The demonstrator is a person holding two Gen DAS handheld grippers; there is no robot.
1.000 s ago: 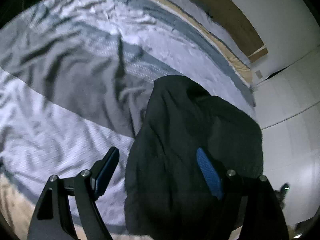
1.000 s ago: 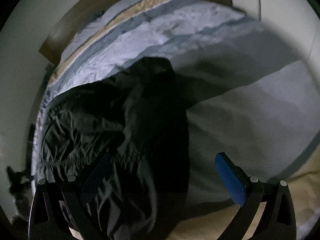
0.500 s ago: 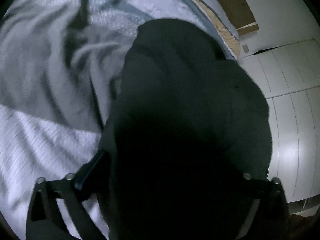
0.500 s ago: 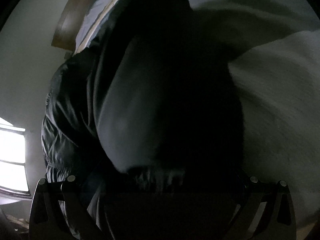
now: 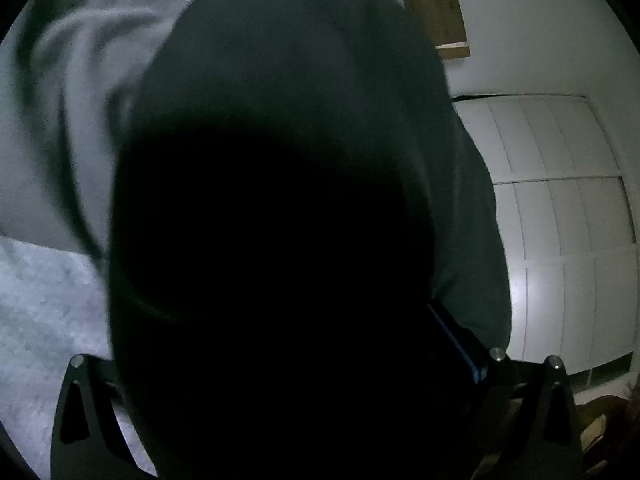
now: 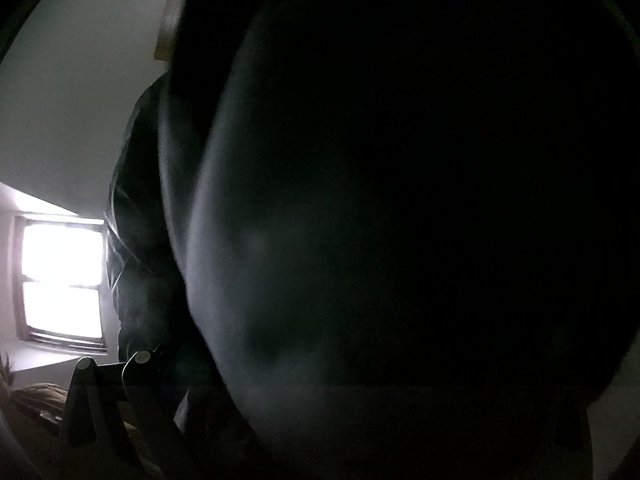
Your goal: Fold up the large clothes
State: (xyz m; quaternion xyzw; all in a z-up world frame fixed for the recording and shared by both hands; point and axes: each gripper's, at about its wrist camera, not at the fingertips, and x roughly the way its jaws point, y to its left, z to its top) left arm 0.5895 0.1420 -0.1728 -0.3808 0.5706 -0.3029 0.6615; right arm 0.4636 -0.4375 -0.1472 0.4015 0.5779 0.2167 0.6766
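A large black jacket (image 5: pixel 304 140) fills most of the left wrist view and lies over the grey and white bedding (image 5: pixel 56 128). It bulges between the fingers of my left gripper (image 5: pixel 280 344); the right blue pad (image 5: pixel 454 340) shows, the left finger is buried in cloth. In the right wrist view the same jacket (image 6: pixel 400 200) blocks nearly everything. My right gripper (image 6: pixel 320 380) is pushed into it; only the left finger's base (image 6: pixel 120 376) shows, and both fingertips are hidden.
White panelled wardrobe doors (image 5: pixel 560 220) stand at the right of the left wrist view, with a wooden headboard (image 5: pixel 432 0) above. A bright window (image 6: pixel 60 280) and a pale wall (image 6: pixel 80 80) show at the left of the right wrist view.
Both grippers have moved forward into the jacket, which now fills both views. The bedding has slid out of the right wrist view, and both cameras have swung toward the wall and wardrobe.
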